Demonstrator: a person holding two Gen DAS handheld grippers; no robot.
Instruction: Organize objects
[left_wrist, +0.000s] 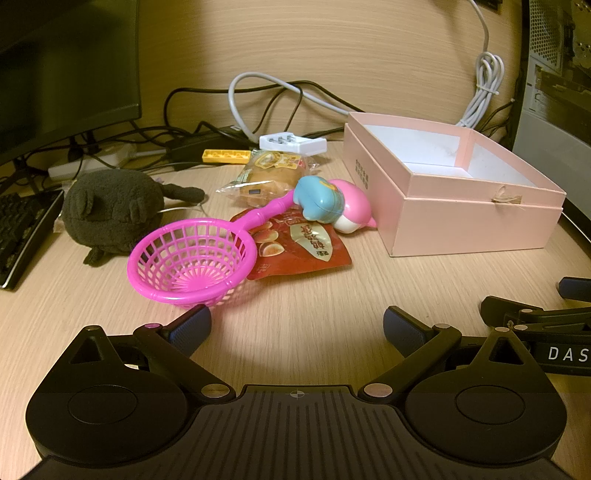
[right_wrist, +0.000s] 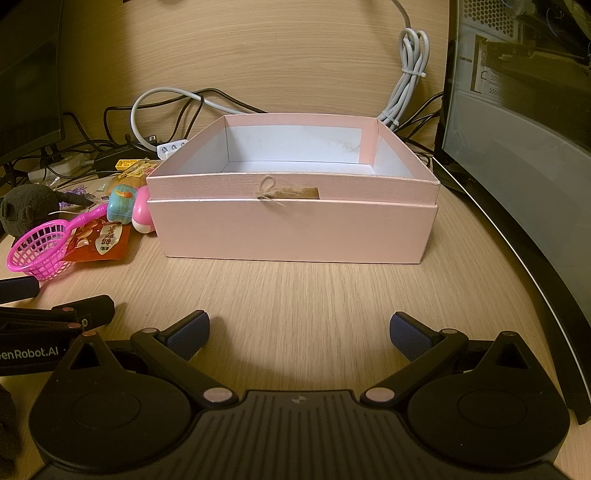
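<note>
Half the red snack pouch (left_wrist: 299, 243) hides under the pink strainer (left_wrist: 192, 262).

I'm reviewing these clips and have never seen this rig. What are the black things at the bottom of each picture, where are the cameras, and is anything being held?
There is no robot: a person holds a two-finger gripper in each hand, and each has a camera looking forward along its fingers. One picture is from the left gripper, the other from the right gripper. Both have their jaws wide open and hold nothing.

On the wooden desk, the left view faces a clutter: a pink strainer lying across a red snack packet, a blue-and-pink toy, a wrapped bun and a dark plush. The right view faces an open pink box, whose visible interior looks empty.
</note>
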